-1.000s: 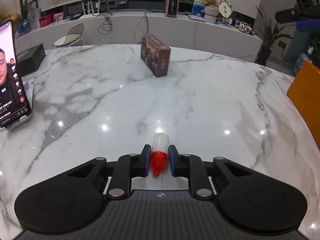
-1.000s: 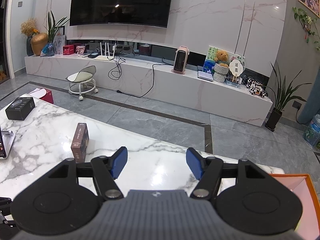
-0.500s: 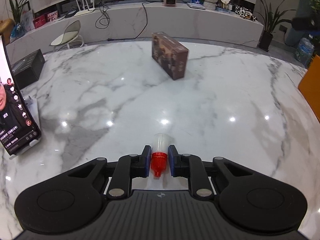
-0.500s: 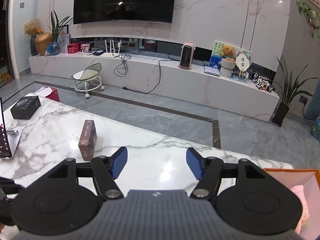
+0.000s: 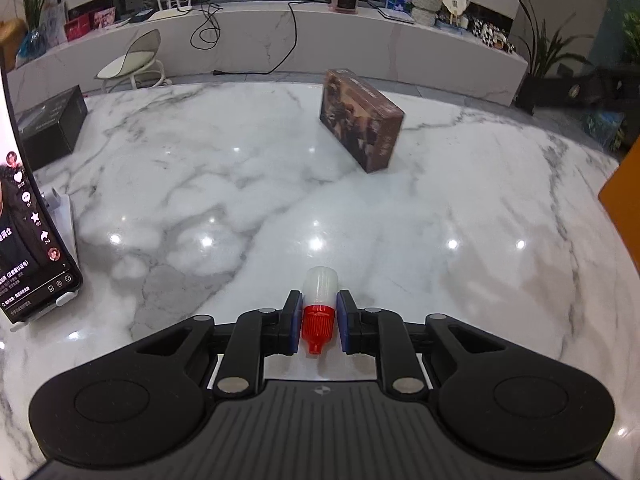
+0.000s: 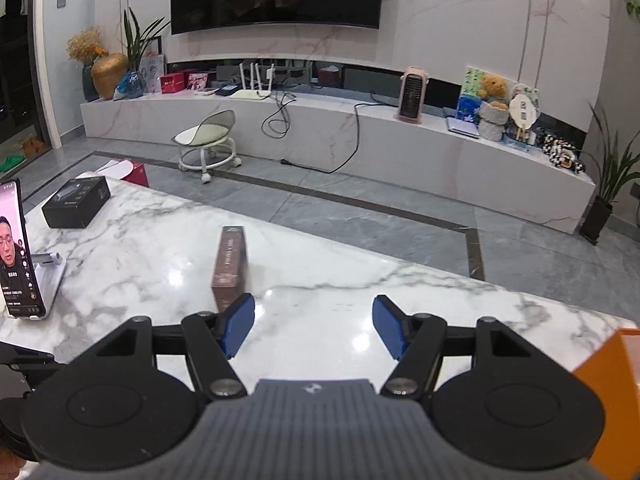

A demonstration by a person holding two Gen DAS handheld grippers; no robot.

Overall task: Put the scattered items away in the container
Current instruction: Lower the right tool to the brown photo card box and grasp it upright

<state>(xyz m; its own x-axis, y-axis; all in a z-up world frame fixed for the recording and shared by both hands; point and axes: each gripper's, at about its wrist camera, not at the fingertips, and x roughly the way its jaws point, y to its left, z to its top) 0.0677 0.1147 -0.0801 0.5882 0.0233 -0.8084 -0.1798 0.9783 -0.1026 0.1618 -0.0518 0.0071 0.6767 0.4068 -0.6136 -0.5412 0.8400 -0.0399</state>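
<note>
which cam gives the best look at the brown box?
Left wrist: the brown box shows its printed long side, top and end face, unobstructed on the marble table. Right wrist sees it end-on, foreshortened, with the right hand-held gripper finger overlapping its near corner.

Phone screen (image 5: 24, 240): small counter "102"; other print too blurred.

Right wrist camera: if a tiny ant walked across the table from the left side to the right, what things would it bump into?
phone on its stand → black box → brown box → orange container at the right edge.
</note>
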